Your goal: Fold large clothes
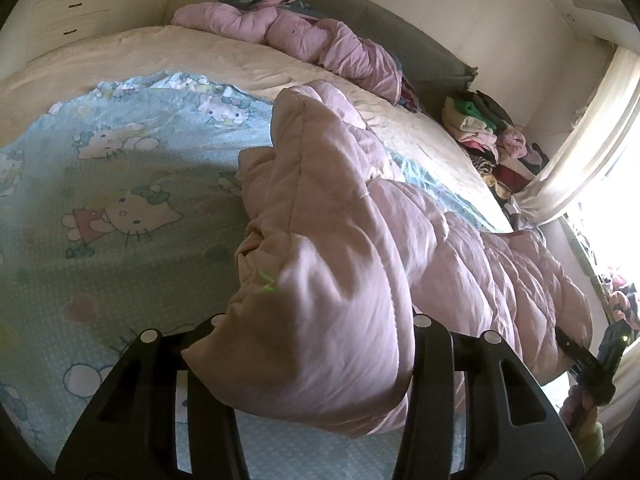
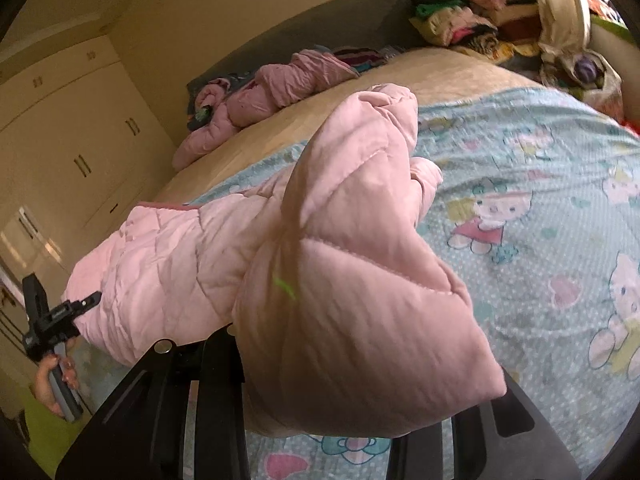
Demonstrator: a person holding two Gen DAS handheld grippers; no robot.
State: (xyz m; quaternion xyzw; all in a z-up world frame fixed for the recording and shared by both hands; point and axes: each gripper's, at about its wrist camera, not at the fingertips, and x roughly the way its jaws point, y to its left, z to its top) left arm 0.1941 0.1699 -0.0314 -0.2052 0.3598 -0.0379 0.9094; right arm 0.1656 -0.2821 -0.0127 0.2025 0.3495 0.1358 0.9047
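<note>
Padding makes the pink quilted jacket light, soft, bulky and slippery; it hangs over the bed. The left tool and right tool each pinch a puffy edge. Seams give firmer holds.

Ahead of gripper: blue cartoon-cat sheet over cream bedspread. Far ahead: grey headboard, clothes pile. Wardrobe left, curtain right.
</note>
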